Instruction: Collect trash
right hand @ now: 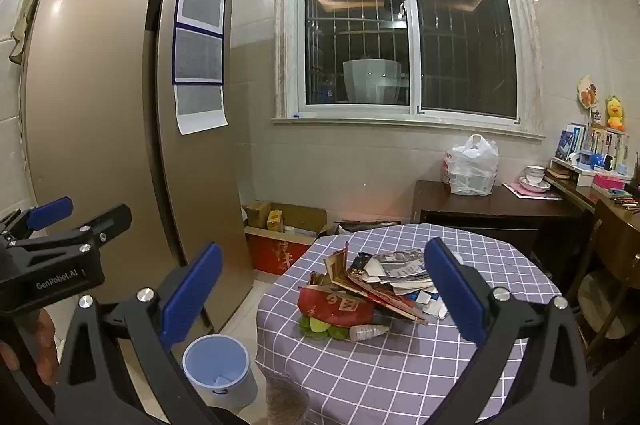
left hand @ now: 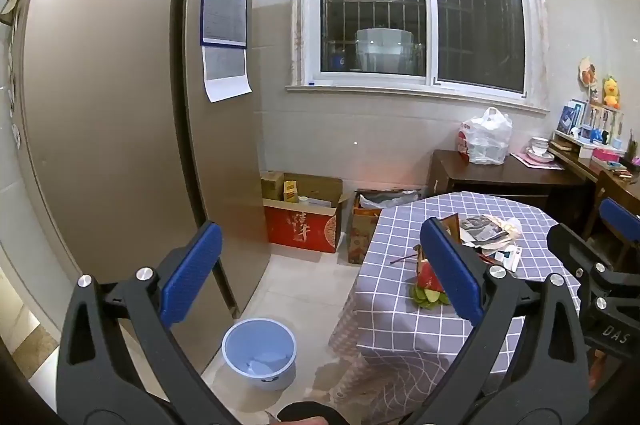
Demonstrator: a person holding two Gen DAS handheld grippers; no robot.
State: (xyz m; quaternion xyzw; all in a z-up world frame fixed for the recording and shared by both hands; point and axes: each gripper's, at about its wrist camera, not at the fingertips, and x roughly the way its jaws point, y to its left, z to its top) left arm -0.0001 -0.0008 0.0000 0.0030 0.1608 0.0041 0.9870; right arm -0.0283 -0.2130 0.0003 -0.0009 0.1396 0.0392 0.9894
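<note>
A pile of trash [right hand: 376,285] lies on the round table with the purple checked cloth [right hand: 400,357]: a red packet [right hand: 336,307], crumpled printed papers [right hand: 404,265], green peel [right hand: 320,329] and a small white bottle [right hand: 366,332]. The pile also shows in the left wrist view [left hand: 480,237]. A light blue bin [right hand: 218,369] stands on the floor left of the table, with a white scrap inside; it shows in the left wrist view too [left hand: 260,351]. My left gripper [left hand: 320,277] and my right gripper [right hand: 324,299] are both open and empty, held above and short of the table.
A tall gold fridge [right hand: 120,125] stands at the left. Open cardboard boxes [left hand: 304,217] sit on the floor under the window. A dark sideboard [right hand: 492,209] holds a white plastic bag [right hand: 472,165] and bowls. A wooden chair [right hand: 612,265] stands right of the table.
</note>
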